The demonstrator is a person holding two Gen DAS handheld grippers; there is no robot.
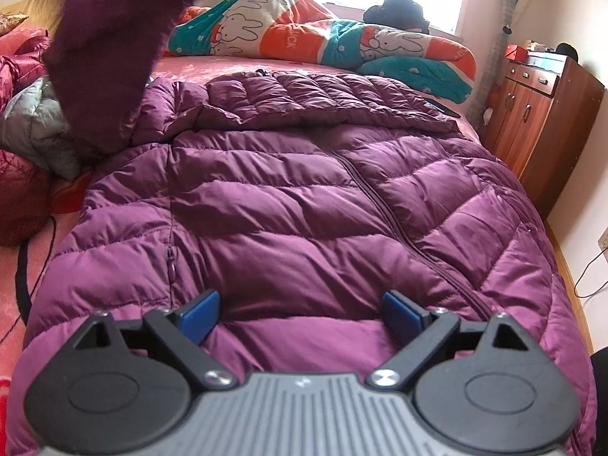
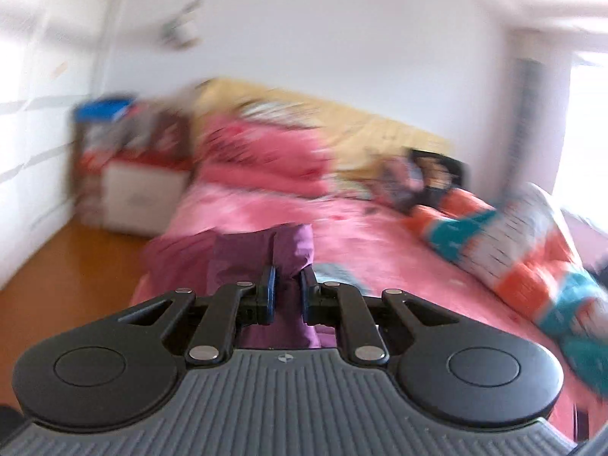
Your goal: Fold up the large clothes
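Left gripper [image 1: 302, 317]: jaws spread wide, nothing between the blue pads, poised just over the hem end of the purple down jacket [image 1: 296, 197]. Jacket lay flat on the pink bed sheet [image 1: 235, 66], front up, one zipper running up its middle; quilted in puffy horizontal channels, sheen on the fabric. One dark purple fold hung raised at upper left of that view, blurred.

Right gripper [image 2: 287, 290]: jaws pressed together, pinching a bunched piece of the same purple fabric, held above the bed. Right view smeared by motion.

Beyond: one cartoon-rabbit quilt [image 1: 304, 34] in orange, teal and white, heaped; one grey padded garment [image 1: 36, 125] beside the jacket; one wooden cabinet [image 1: 532, 114] by the wall.
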